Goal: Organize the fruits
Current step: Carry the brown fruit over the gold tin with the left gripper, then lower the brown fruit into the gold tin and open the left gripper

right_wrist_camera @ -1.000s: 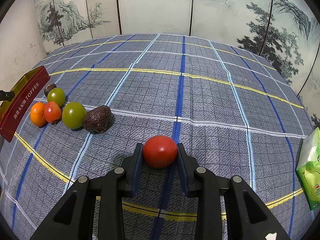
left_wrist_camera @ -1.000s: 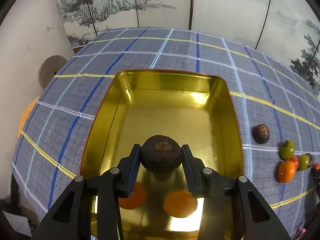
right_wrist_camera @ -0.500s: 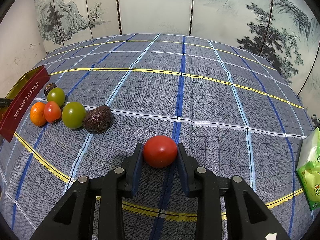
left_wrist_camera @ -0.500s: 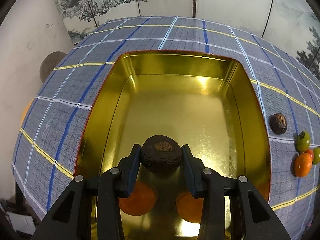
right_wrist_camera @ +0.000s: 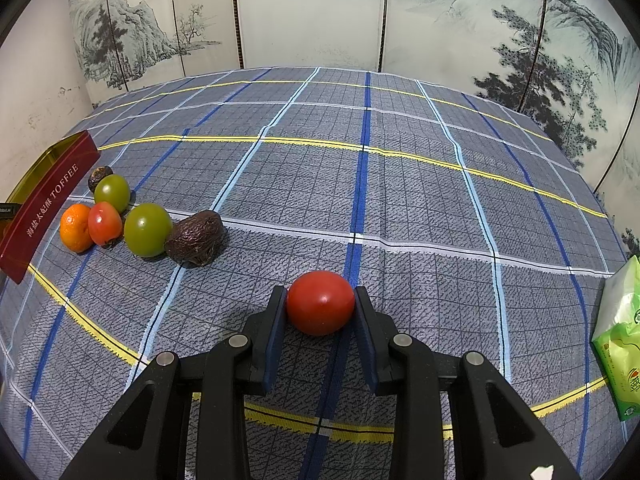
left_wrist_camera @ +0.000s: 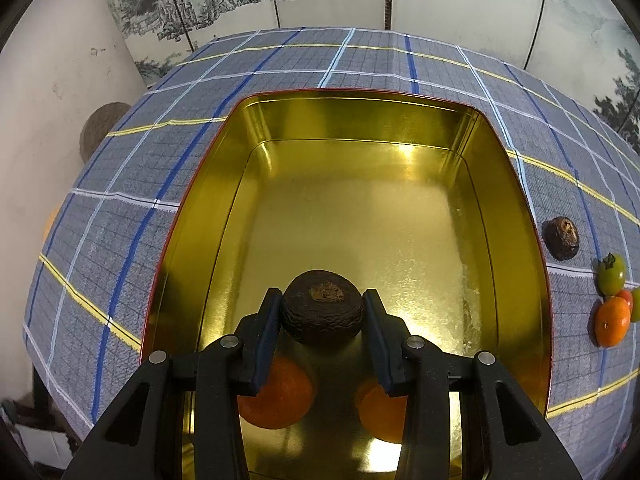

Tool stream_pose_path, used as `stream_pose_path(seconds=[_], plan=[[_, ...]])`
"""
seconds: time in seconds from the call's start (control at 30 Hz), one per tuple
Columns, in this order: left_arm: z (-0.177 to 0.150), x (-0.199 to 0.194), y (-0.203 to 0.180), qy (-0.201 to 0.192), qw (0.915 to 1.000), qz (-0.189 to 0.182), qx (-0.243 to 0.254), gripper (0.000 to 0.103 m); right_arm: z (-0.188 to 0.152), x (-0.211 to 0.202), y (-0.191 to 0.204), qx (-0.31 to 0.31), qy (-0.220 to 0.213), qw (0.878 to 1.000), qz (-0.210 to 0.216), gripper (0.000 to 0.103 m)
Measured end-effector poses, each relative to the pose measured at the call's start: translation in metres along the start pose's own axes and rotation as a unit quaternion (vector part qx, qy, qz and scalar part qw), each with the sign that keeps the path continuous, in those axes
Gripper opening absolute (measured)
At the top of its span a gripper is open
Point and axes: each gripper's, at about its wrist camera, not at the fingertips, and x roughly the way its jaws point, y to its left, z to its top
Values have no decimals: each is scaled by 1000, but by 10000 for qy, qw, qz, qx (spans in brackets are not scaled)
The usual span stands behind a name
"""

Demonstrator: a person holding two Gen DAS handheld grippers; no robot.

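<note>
My left gripper (left_wrist_camera: 322,316) is shut on a dark wrinkled fruit (left_wrist_camera: 323,305) and holds it over the near part of the gold tin (left_wrist_camera: 360,120). Two oranges (left_wrist_camera: 276,396) lie in the tin beneath the fingers. My right gripper (right_wrist_camera: 320,308) is shut on a red tomato (right_wrist_camera: 320,302) just above the plaid cloth. To its left lie a wrinkled fruit (right_wrist_camera: 195,237), a green tomato (right_wrist_camera: 147,229), a red tomato (right_wrist_camera: 105,223), an orange (right_wrist_camera: 75,227), another green tomato (right_wrist_camera: 112,192) and a small dark fruit (right_wrist_camera: 99,175), beside the tin's red wall (right_wrist_camera: 48,204).
A green packet (right_wrist_camera: 618,340) lies at the cloth's right edge. Painted screen panels (right_wrist_camera: 320,12) stand behind the table. In the left wrist view, a dark fruit (left_wrist_camera: 562,238), a green tomato (left_wrist_camera: 611,274) and an orange (left_wrist_camera: 611,321) lie right of the tin.
My left gripper has moved forward and lower over the tin with the dark fruit, so the tin fills more of the view. The right gripper with its tomato has not moved.
</note>
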Motion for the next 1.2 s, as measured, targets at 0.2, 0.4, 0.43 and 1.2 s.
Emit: stream_pose_path(seconds=[0.2, 0.4, 0.43, 1.2], plan=[[-1, -1, -1, -4, 10000, -20, -7, 43, 0, 0, 0, 1, 1, 10000, 1, 30], [0, -5, 0, -71, 9999, -70, -19, 50, 0, 0, 0, -1, 1, 10000, 0, 30], [0, -6, 1, -97, 9999, -46, -16, 54, 0, 0, 0, 1, 1, 10000, 1, 30], [-13, -44, -10, -641, 9977, -40, 237, 59, 0, -1, 1, -1, 3, 10000, -2, 30]])
